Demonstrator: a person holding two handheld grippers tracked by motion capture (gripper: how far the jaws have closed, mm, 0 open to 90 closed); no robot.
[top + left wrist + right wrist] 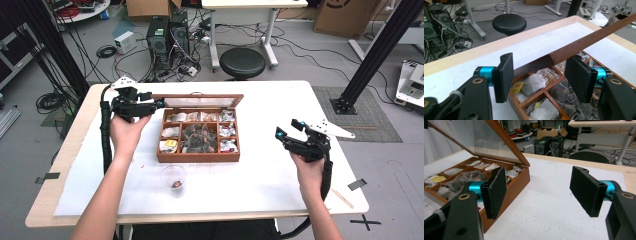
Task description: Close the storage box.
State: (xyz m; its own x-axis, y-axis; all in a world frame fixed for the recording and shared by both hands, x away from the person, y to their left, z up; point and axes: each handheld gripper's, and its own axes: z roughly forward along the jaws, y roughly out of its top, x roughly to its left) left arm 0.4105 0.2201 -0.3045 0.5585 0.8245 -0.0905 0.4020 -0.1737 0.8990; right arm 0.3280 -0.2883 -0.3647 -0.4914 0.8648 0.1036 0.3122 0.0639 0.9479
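A wooden tea box (198,157) stands mid-table with several compartments of tea bags (200,137). Its glass-paned lid (200,101) is raised toward the far side. My left gripper (155,104) is open at the lid's left corner. In the left gripper view the lid's brown edge (574,47) runs between the open jaws of the left gripper (540,75), above the tea bags (534,82), touching neither pad. My right gripper (286,128) hovers open to the right of the box, holding nothing. In the right gripper view the right gripper (541,192) faces the box (509,187) and tilted lid (481,140).
A clear plastic cup (174,180) with a small dark item inside stands near the table's front edge, in front of the box. White table surface (270,170) lies open to the right of the box. Beyond the table are a black stool (242,62) and computer towers (167,35).
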